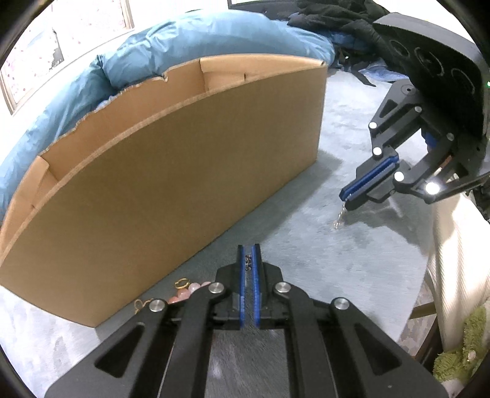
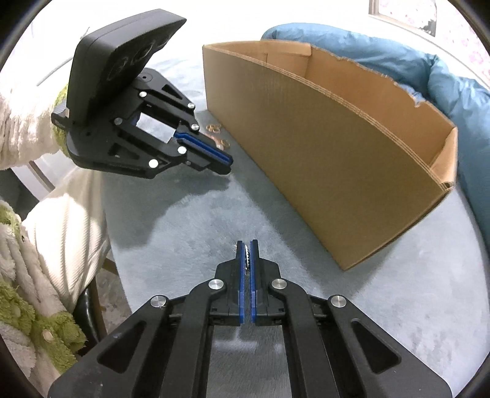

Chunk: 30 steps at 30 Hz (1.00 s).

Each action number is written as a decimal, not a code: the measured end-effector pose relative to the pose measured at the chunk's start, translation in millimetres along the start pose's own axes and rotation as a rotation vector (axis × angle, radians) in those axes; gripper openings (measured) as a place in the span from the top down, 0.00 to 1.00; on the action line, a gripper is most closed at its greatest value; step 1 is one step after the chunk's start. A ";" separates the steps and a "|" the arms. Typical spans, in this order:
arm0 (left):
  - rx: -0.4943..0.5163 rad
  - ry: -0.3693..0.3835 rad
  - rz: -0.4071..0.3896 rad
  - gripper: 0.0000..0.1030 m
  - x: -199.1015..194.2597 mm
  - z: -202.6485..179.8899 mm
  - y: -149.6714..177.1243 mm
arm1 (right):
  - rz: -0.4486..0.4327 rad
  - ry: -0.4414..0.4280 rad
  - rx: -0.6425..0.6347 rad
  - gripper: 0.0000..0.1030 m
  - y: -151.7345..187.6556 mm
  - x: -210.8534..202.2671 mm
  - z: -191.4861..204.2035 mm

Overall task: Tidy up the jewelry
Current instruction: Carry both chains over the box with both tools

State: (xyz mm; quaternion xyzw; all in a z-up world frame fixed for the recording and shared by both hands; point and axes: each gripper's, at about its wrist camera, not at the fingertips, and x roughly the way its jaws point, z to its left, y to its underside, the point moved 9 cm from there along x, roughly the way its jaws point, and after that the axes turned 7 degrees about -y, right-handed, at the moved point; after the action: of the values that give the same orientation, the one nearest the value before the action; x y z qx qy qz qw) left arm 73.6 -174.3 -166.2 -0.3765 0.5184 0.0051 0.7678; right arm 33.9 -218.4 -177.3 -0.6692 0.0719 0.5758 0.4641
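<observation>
My left gripper [image 1: 248,248] is shut on a small dark beaded piece [image 1: 248,262] pinched between its blue pads, close to the front wall of an open cardboard box [image 1: 171,171]. My right gripper [image 1: 345,196] is shut on a silver chain [image 1: 339,218] that hangs down to the pale carpet. In the right wrist view the chain [image 2: 247,258] shows between the right gripper's pads [image 2: 247,243], and the left gripper [image 2: 228,162] hovers to the left of the box [image 2: 337,171]. Gold rings and pink beads [image 1: 183,290] lie on the carpet by the box corner.
A blue duvet [image 1: 190,39] lies behind the box. Dark clothes [image 1: 337,18] are piled at the far right. A white ribbed cushion [image 2: 61,232] and a green and white fluffy item [image 2: 27,306] sit at the carpet's edge. More gold rings [image 2: 214,128] lie by the box.
</observation>
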 end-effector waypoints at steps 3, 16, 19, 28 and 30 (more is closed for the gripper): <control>-0.001 -0.016 -0.026 0.97 -15.2 0.5 -3.7 | -0.015 0.023 -0.008 0.99 -7.1 -6.4 6.0; -0.006 -0.098 -0.188 0.97 -107.4 7.8 -35.9 | -0.149 0.122 -0.046 0.99 -38.0 -71.2 30.5; 0.000 -0.128 -0.230 0.97 -128.5 16.6 -52.9 | -0.210 0.129 -0.056 0.99 -61.6 -91.0 33.0; -0.104 -0.152 -0.270 0.97 -133.6 69.5 -100.4 | -0.323 0.146 0.001 0.99 -125.6 -114.2 1.4; -0.125 -0.149 -0.248 0.97 -119.0 79.6 -105.6 | -0.312 0.135 0.038 0.99 -131.1 -105.1 -12.1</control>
State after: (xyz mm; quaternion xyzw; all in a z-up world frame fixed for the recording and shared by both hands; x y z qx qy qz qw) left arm 123.7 -158.0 3.8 -0.4834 0.4083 -0.0296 0.7738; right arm 90.8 -199.7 -19.8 -0.7006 0.0090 0.4490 0.5546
